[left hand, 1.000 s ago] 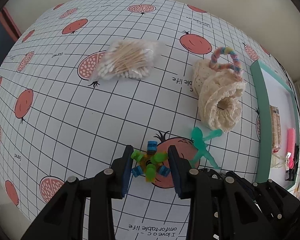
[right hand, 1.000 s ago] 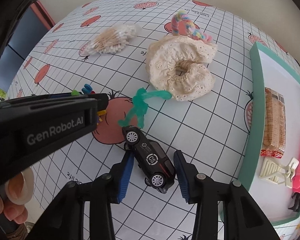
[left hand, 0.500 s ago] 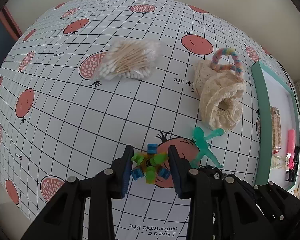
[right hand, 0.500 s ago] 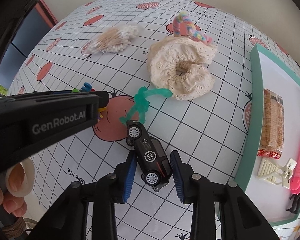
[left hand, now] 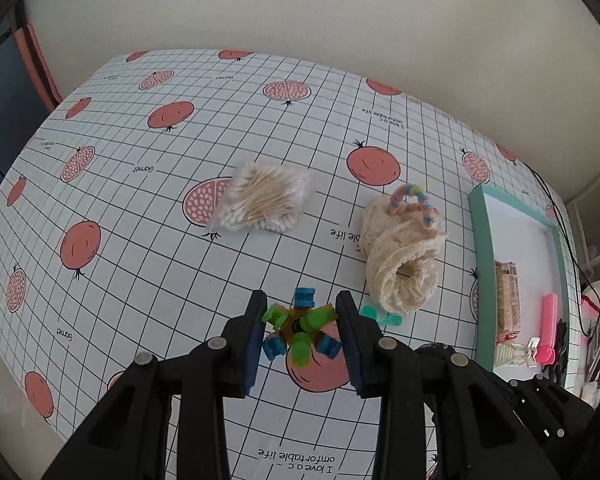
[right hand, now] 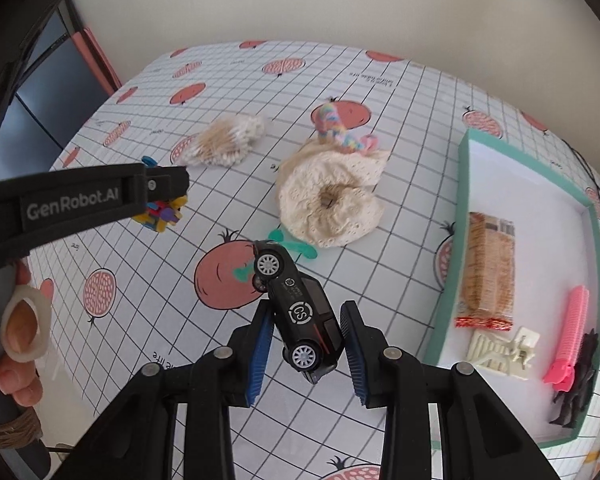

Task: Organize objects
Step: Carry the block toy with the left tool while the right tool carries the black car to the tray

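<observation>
My left gripper (left hand: 302,328) is shut on a green, blue and yellow block toy (left hand: 300,328) and holds it above the table; the toy also shows in the right wrist view (right hand: 162,212). My right gripper (right hand: 306,340) is shut on a black toy car (right hand: 300,312), lifted and tilted. A teal toy figure (right hand: 296,246) lies on the cloth below the car. A cream lace scrunchie (right hand: 330,204), a pastel twisted hair tie (right hand: 340,130) and a bag of cotton swabs (left hand: 260,202) lie on the pomegranate tablecloth (left hand: 140,240).
A teal-rimmed white tray (right hand: 464,216) at the right holds a biscuit pack (right hand: 488,268), a cream clip (right hand: 504,350), a pink comb (right hand: 572,332) and a black item (right hand: 576,384). A wall runs behind the table.
Both grippers have risen from the table, the left lifting the block toy and the right lifting the car. The right gripper closed on the car before the lift.
</observation>
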Demonstrator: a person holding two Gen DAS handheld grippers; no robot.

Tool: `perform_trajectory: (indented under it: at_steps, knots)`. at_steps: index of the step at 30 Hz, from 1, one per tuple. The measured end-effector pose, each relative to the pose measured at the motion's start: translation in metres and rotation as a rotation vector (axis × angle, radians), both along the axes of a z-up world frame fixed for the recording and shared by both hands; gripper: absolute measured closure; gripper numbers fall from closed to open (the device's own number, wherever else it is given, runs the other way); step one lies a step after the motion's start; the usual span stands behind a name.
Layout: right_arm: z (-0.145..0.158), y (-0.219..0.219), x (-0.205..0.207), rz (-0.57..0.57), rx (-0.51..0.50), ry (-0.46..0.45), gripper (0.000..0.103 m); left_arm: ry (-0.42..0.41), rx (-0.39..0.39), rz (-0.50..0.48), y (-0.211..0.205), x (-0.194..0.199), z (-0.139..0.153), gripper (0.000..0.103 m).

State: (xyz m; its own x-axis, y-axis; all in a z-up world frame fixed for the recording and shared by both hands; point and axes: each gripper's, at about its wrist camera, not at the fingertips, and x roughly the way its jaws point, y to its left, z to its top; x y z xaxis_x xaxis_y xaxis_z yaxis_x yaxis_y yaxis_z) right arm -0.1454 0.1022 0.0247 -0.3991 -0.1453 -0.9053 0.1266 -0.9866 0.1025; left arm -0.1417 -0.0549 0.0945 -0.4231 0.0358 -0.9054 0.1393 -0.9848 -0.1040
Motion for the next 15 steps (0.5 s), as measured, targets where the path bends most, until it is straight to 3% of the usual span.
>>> perform_trajectory:
  at_steps: [15]
  knots:
    - [0.01,0.083,0.02,-0.168,-0.025,0.03,0.066,0.087,0.004,-0.099,0.051,0.004,0.028,0.066]
